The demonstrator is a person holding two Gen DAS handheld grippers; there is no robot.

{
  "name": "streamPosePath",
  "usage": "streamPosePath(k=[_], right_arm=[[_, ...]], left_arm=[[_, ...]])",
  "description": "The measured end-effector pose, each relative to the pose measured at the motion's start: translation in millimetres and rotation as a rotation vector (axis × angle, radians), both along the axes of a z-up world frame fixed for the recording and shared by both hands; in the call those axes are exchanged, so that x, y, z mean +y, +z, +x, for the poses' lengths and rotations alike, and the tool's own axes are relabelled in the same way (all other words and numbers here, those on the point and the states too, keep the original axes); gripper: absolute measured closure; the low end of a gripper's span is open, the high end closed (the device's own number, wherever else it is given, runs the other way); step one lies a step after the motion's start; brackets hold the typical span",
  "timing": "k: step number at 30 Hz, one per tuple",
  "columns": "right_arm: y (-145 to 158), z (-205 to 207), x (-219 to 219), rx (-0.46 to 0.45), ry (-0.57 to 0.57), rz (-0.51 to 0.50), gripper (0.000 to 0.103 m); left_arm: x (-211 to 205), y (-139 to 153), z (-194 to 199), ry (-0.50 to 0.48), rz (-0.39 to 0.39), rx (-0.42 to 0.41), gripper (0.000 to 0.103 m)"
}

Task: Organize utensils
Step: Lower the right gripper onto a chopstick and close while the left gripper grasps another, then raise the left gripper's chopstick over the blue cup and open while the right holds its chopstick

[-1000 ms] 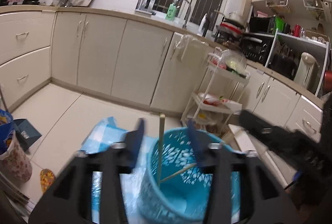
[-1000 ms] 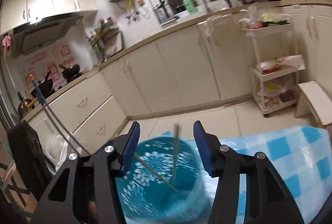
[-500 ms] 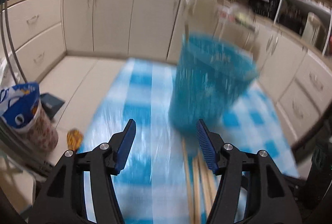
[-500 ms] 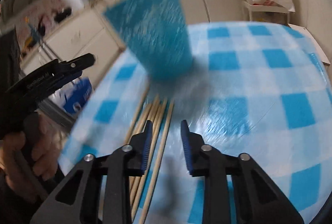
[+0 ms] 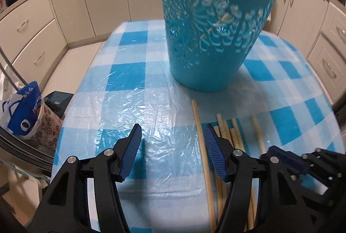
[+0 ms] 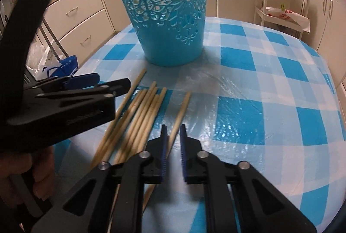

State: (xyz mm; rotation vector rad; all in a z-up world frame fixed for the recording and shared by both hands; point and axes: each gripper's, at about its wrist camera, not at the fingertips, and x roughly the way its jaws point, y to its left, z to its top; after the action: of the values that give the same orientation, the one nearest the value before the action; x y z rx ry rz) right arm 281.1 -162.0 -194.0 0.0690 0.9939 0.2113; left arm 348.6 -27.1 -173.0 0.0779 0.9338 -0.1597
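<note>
Right hand-held gripper [image 6: 172,131] narrow around lone chopstick [image 6: 180,110]; left hand-held gripper [image 5: 173,135] wide, empty. Could roll away, nudge neighbouring chopsticks [image 6: 142,112].

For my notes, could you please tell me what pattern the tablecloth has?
Blue and white checks on the tablecloth, clearest in the right wrist view.

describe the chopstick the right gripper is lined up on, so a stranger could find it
On the checked tablecloth, a blue basket stands upright with chopsticks lying in front of it. Most lie bunched; the one meant, the lone chopstick, lies apart on their right and runs down between the right gripper's fingers.
</note>
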Motion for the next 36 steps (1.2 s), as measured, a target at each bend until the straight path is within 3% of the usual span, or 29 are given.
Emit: streamPosePath(k=[8, 12, 13, 17, 19, 22, 23, 24, 26, 28, 30, 36], right_arm=[[0, 7, -6, 0.020, 0.014, -0.007, 0.093], [0, 8, -7, 0.022, 0.041, 0.001, 0.094], [1, 7, -7, 0.024, 0.052, 0.002, 0.095], [3, 6, -13, 0.038, 0.063, -0.009, 0.096], [2, 8, -14, 0.051, 0.062, -0.018, 0.083], [1, 8, -6, 0.037, 0.078, -0.048, 0.083], [1, 7, -2, 0.029, 0.091, -0.068, 0.084], [1, 7, 1, 0.019, 0.103, -0.090, 0.091], [1, 7, 2, 0.021, 0.105, -0.084, 0.096], [3, 6, -5, 0.033, 0.085, -0.029, 0.097], [5, 3, -16, 0.030, 0.048, 0.039, 0.097], [-6, -1, -61, 0.034, -0.113, 0.315, 0.097]], left_arm=[[-15, -7, 17, -0.012, 0.044, 0.016, 0.050], [-23, -4, 16, -0.069, 0.022, 0.023, 0.094], [-24, -4, 16, -0.082, 0.014, 0.032, 0.097], [-15, -2, 13, -0.079, -0.042, 0.076, 0.097], [-10, -2, 14, -0.071, -0.056, 0.094, 0.097], [-11, -2, 17, -0.070, -0.038, 0.109, 0.097], [-12, -3, 16, -0.074, -0.021, 0.109, 0.097], [-15, -3, 16, -0.085, 0.002, 0.104, 0.097], [-15, -2, 17, -0.091, -0.005, 0.109, 0.098], [-13, 1, 16, -0.081, -0.046, 0.127, 0.098], [-5, 10, 7, -0.081, -0.067, 0.096, 0.098], [12, 76, -28, -0.113, -0.228, -0.073, 0.098]])
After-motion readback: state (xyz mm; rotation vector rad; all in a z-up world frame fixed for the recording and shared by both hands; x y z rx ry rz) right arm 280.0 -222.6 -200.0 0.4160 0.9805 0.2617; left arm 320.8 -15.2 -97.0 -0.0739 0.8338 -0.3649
